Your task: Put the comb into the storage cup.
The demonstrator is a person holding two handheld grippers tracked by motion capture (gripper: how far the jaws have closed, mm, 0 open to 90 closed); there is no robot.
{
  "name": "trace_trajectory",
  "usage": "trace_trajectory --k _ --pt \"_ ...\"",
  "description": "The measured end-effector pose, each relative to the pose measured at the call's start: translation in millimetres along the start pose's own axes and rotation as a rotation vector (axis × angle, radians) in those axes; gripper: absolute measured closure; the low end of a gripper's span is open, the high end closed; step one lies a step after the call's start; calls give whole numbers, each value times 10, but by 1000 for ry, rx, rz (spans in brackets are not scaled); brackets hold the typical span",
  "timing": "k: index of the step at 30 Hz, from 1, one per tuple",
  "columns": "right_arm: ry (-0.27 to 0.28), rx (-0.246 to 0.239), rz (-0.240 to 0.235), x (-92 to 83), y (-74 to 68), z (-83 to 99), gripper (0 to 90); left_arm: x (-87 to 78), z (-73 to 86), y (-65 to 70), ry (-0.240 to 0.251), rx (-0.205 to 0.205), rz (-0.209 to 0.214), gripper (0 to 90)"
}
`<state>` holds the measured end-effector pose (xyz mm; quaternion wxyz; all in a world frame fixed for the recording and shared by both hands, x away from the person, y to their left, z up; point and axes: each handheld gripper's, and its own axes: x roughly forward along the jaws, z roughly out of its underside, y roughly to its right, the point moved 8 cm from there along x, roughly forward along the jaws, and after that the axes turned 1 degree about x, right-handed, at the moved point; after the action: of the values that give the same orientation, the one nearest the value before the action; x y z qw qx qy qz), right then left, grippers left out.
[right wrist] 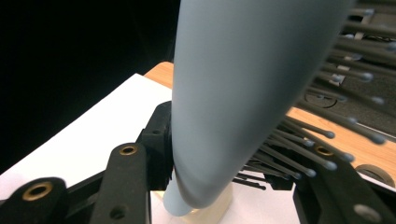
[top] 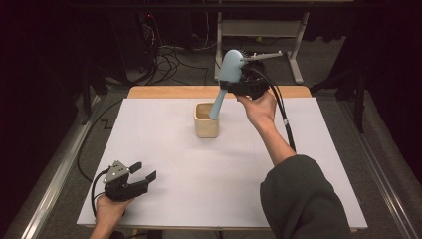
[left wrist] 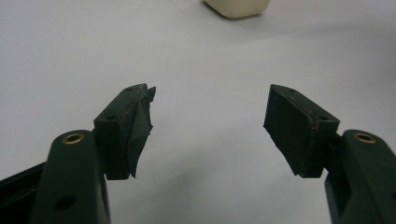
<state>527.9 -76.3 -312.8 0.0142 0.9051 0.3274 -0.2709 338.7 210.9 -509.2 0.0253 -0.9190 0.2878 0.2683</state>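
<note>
The right tool, upper centre, clamps a pale blue hairbrush whose handle seems to dip into the cream cup. The left tool rests open, gripping nothing, at the lower left of the tabletop.

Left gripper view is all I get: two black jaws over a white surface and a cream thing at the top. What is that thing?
Observer: A cream cup, standing upright on the white table.
Operator: Is anything in it?
Observer: The handle of a light blue hairbrush dips into it, leaning to the right.
Operator: What holds the brush?
Observer: The right gripper, shut on the brush just below its bristles.
Operator: And my gripper?
Observer: The left gripper rests open near the table's near left corner, apart from the cup.
</note>
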Motion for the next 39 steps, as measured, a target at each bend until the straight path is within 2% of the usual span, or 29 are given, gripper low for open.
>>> trace_trajectory --k 21,27,39 --pt "0 -6 25 184 -16 31 538 4 2 7 -4 1 5 324" --pt "-25 -13 42 232 -6 74 536 7 2 9 -5 1 7 324" --pt "-60 -27 44 343 -50 149 527 -8 -11 10 9 0 6 325"
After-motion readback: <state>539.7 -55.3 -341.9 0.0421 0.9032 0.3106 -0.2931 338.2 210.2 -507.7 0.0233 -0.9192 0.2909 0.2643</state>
